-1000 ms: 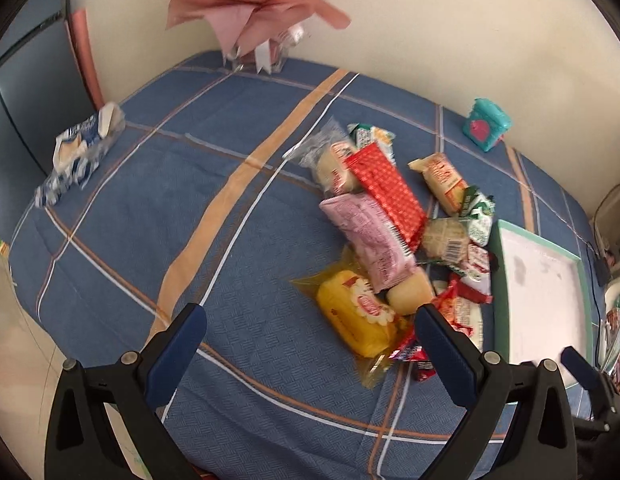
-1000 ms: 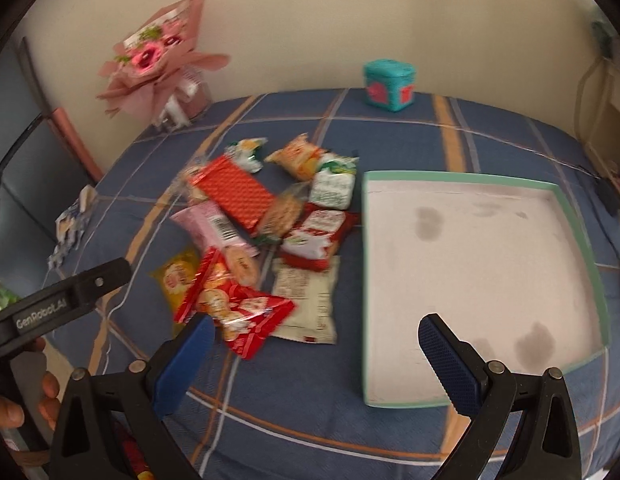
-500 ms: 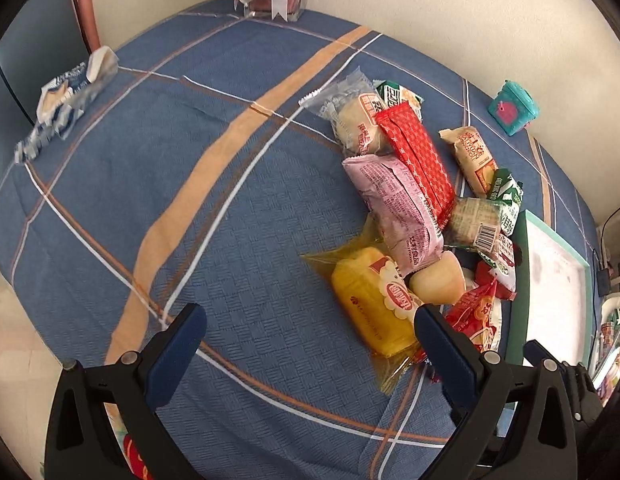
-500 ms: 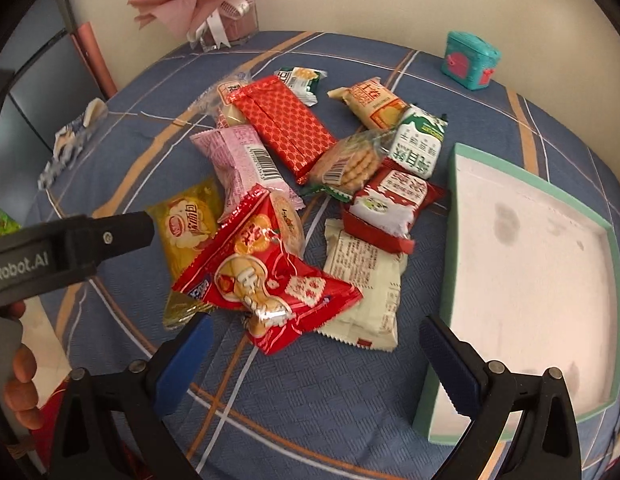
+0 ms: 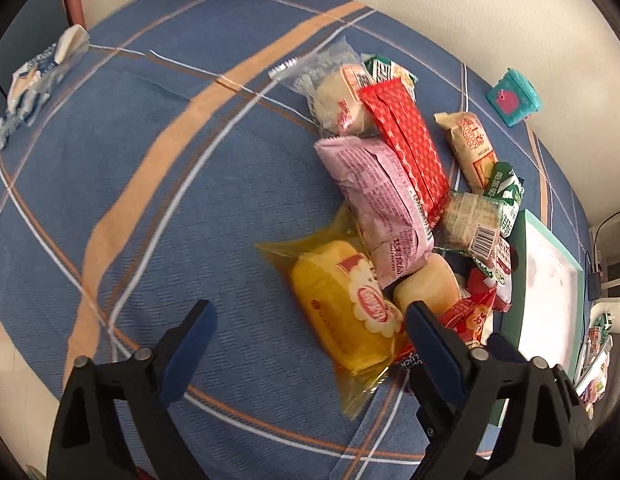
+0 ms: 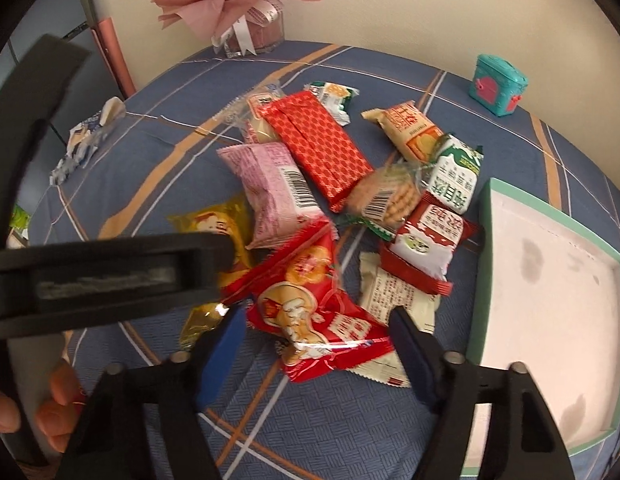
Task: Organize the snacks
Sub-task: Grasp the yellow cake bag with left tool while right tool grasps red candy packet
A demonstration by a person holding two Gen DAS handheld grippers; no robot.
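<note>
While both pairs of fingers close on nothing yet, the left gripper (image 5: 308,326) straddles the yellow cake packet (image 5: 344,312) and the right gripper (image 6: 316,340) the red snack packet (image 6: 310,308), other snacks piled beyond, the tray (image 6: 484,280) rightward.

Cream wall (image 6: 390,8) behind plaid-covered table (image 5: 150,160)
</note>
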